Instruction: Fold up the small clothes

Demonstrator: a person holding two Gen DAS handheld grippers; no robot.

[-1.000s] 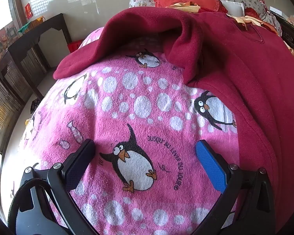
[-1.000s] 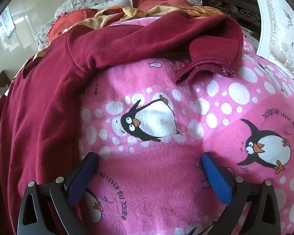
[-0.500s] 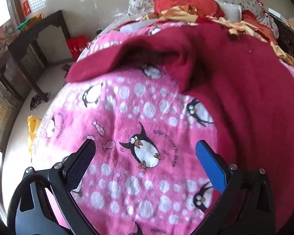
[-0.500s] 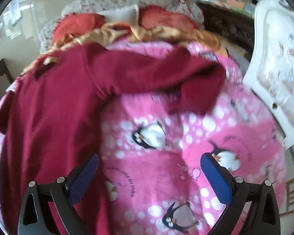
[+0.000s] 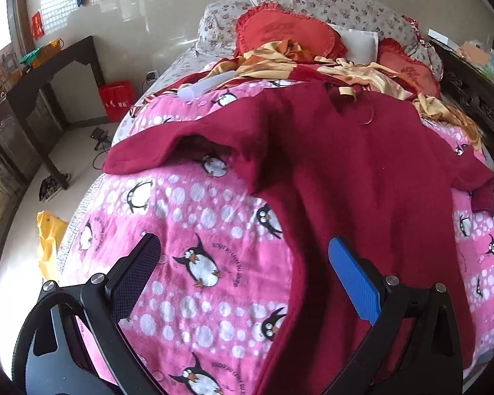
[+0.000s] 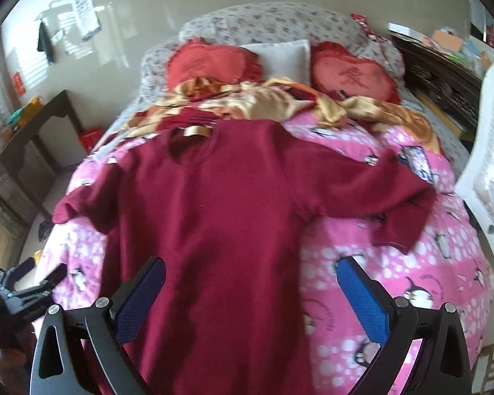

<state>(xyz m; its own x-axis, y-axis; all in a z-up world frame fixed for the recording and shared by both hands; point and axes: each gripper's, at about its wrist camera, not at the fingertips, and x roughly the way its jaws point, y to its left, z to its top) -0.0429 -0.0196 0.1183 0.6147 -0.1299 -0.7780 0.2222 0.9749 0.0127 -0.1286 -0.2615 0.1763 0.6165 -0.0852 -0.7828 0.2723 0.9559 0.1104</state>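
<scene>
A: Any lettering showing on the pink penguin blanket (image 5: pixel 194 217)?

B: Yes. In the left wrist view, curved print is running at about 3 o'clock of the central penguin (image 5: pixel 199 265), reading roughly "JUSQU'AU LEVER DU JOUR", with a small mark after it.

A: Elsewhere?

B: The red bag (image 5: pixel 117 100) on the floor at 10 o'clock is carrying pale characters, too small to read. The wall papers (image 6: pixel 84 11) and red cushion (image 6: pixel 352 75) are showing marks, illegible.
</scene>
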